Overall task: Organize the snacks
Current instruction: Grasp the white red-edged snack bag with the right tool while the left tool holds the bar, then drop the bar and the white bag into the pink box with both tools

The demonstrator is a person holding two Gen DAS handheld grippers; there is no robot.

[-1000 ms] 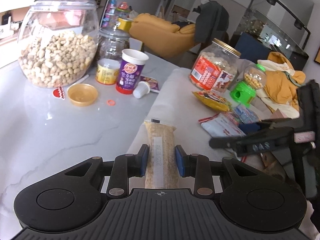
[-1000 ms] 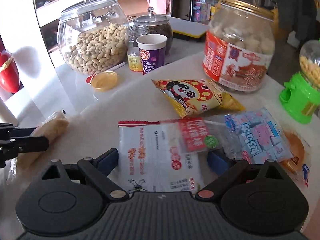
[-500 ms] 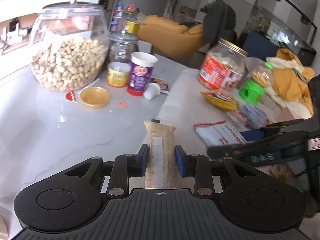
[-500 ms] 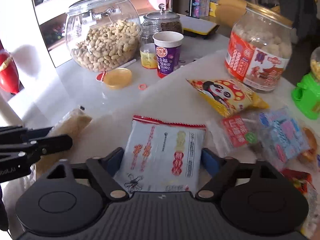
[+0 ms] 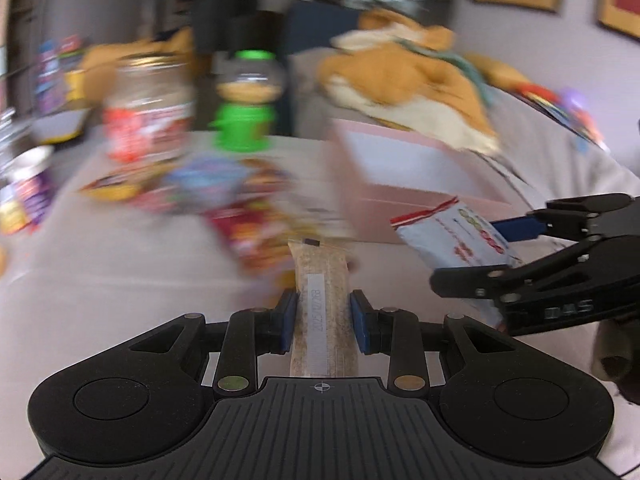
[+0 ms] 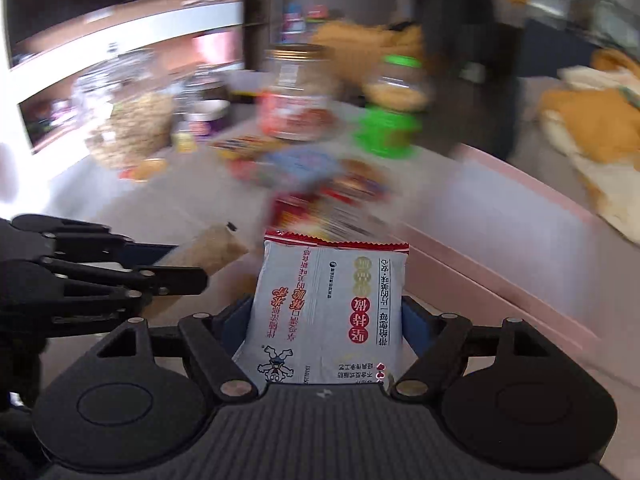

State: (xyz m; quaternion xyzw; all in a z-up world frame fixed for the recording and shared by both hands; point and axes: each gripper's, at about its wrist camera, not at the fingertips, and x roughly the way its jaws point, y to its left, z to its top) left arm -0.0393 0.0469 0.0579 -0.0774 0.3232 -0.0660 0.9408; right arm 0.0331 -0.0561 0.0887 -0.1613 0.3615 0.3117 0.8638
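Note:
My left gripper (image 5: 323, 322) is shut on a narrow tan snack bar (image 5: 321, 292) and holds it above the table. My right gripper (image 6: 326, 332) is shut on a white packet with a red top edge (image 6: 332, 308), also lifted. The right gripper with the packet (image 5: 460, 236) shows at the right of the left wrist view. The left gripper with the bar (image 6: 212, 248) shows at the left of the right wrist view. A pink box (image 5: 400, 184) stands just beyond both; it also shows in the right wrist view (image 6: 500, 248).
Both views are blurred by motion. Loose snack packets (image 5: 216, 188) lie on the table ahead. Behind them stand a red-labelled jar (image 5: 148, 112), a green candy dispenser (image 5: 244, 120) and a purple cup (image 5: 28, 196). A peanut jar (image 6: 132, 120) stands far left. Orange cloth (image 5: 408, 84) lies behind the box.
Both grippers have swung right, towards the pink box, each carrying its snack. The white packet is now lifted off the table. The peanut jar has left the left wrist view.

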